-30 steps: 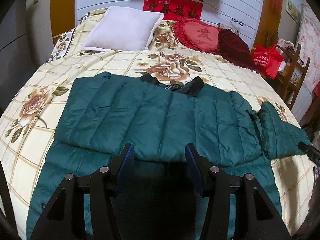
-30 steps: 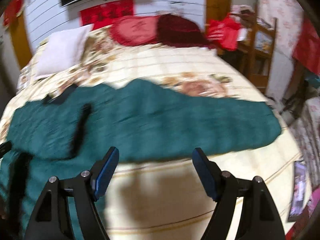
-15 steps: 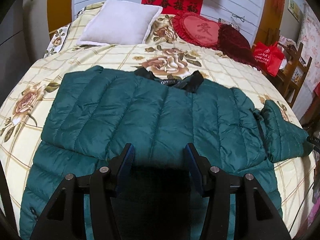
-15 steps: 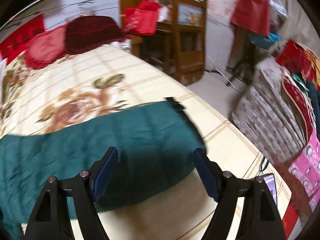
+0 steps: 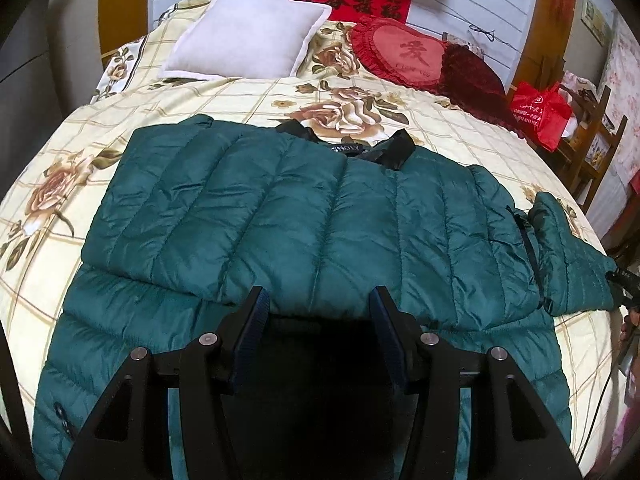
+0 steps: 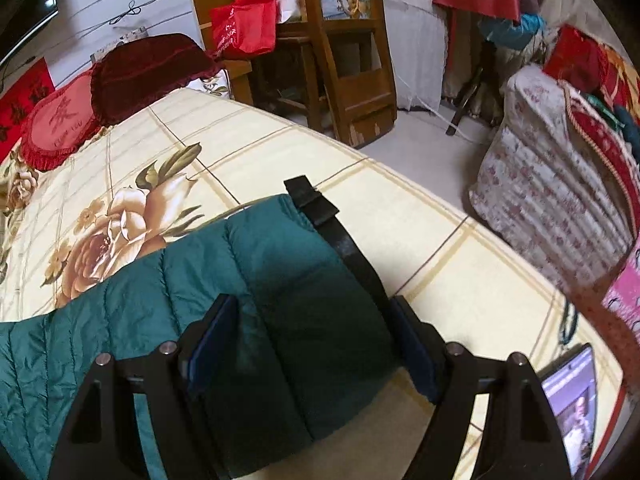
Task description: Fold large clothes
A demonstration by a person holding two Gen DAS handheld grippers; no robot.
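A dark green puffer jacket lies flat across the flowered bed, its black collar toward the pillows and its left side folded over the body. My left gripper hovers open over the jacket's near edge with nothing between its fingers. The right sleeve stretches out to the right. In the right wrist view that sleeve ends in a black cuff. My right gripper straddles the sleeve end. Its jaws are closing with the sleeve between them, and the pads are not pressing the fabric.
A white pillow, a red heart cushion and a dark red cushion lie at the head of the bed. Beside the bed stand a wooden chair with a red bag and a pile of floral quilts. A phone lies at the bed's corner.
The right gripper swept along the sleeve from the jacket body out to the cuff end and rolled. The left gripper has hardly moved.
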